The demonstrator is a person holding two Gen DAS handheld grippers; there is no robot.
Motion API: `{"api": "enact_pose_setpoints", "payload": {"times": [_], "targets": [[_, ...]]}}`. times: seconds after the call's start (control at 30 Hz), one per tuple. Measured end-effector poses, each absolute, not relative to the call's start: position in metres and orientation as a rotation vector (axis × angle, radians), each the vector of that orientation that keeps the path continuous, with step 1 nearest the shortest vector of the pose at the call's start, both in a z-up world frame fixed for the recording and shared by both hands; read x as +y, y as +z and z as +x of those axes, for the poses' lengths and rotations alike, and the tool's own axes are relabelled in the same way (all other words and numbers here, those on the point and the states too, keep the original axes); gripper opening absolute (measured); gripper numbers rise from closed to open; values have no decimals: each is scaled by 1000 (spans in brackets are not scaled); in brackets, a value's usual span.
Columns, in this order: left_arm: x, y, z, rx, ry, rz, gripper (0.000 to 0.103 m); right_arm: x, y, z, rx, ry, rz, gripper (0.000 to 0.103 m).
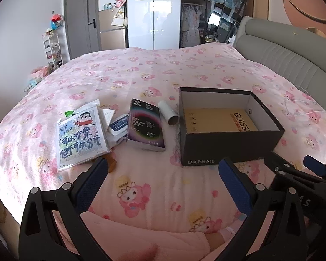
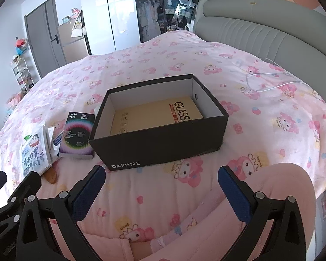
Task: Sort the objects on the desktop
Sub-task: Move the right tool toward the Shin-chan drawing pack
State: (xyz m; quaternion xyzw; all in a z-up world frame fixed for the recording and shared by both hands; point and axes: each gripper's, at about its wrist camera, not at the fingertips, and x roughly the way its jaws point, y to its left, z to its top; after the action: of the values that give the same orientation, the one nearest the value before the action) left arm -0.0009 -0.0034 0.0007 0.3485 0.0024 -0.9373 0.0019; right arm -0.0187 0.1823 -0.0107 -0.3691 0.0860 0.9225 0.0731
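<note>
Left gripper (image 1: 163,180) jaws spread wide, nothing between them, low over the pink quilt (image 1: 141,76); right gripper (image 2: 162,184) likewise agape and empty, hovering just in front of the black shoebox (image 2: 163,145); shoebox sits lidless on the quilt, a tan GLASS packet (image 2: 160,115) flat on its floor; left of the box, loose items in a cluster: dark iridescent box (image 1: 146,125) nearest, white tube (image 1: 167,112) between it and the shoebox wall, wipes pack (image 1: 118,126) partly under it, cartoon craft kit (image 1: 81,137) furthest left; small brown object (image 1: 111,163) near the left finger, unclear what; white cable (image 2: 265,82) well right of shoebox.
</note>
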Motion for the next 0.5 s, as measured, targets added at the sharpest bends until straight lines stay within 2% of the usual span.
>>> {"api": "enact_pose_setpoints", "payload": {"times": [0.23, 0.5], "targets": [[-34, 7, -9, 96, -2930, 1078, 102, 147, 10, -37, 105, 2919, -1077, 103], [-73, 16, -16, 184, -2903, 1048, 95, 107, 33, -59, -86, 3079, -1029, 103]]}}
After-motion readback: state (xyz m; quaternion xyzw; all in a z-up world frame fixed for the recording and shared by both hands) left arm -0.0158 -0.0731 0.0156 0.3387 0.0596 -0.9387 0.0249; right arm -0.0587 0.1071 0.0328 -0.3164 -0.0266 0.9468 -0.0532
